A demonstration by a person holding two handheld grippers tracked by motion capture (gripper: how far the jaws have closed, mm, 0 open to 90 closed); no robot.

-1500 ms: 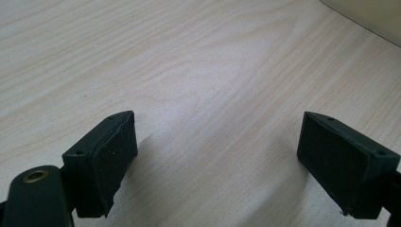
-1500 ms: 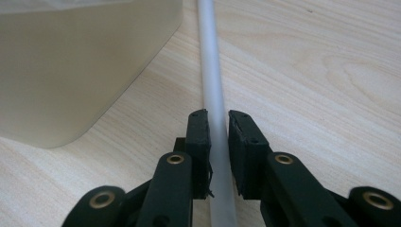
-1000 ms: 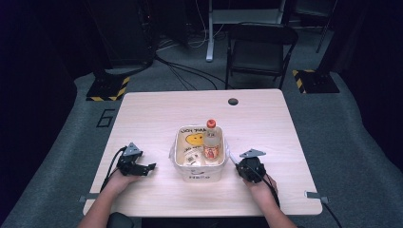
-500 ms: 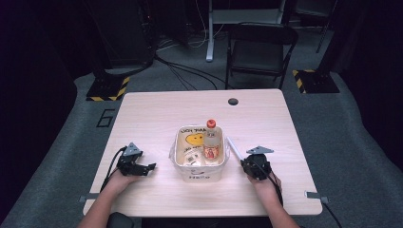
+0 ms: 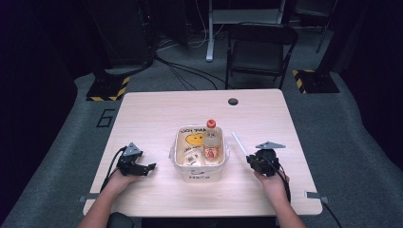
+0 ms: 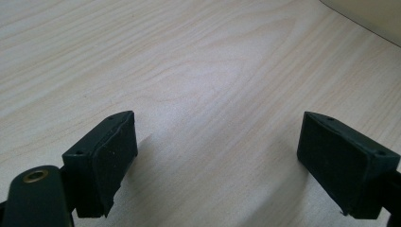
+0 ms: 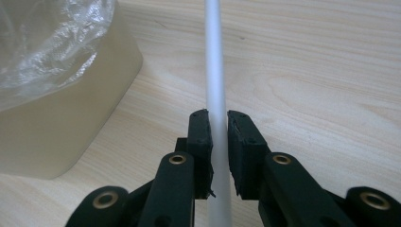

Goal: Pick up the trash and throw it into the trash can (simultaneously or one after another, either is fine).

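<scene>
A white straw (image 7: 216, 85) is clamped between the black jaws of my right gripper (image 7: 217, 124); in the high view the straw (image 5: 239, 143) sticks up and away from that gripper (image 5: 250, 160), just right of the bin. A cream plastic bin (image 5: 177, 162) stands mid-table. In it a small bottle with a red cap (image 5: 210, 140) stands upright beside yellow smiley packaging (image 5: 192, 139). My left gripper (image 5: 148, 167) rests low on the table left of the bin. Its jaws stand wide apart over bare wood (image 6: 217, 156), with nothing between them.
The bin's wall and crinkled clear plastic (image 7: 52, 33) lie close on the left of the straw in the right gripper view. A dark round grommet (image 5: 233, 101) sits near the table's far edge. A folding chair (image 5: 259, 47) stands beyond the table.
My right gripper has lifted off the table with the straw and shifted slightly right and toward the person. The left gripper has stayed put.
</scene>
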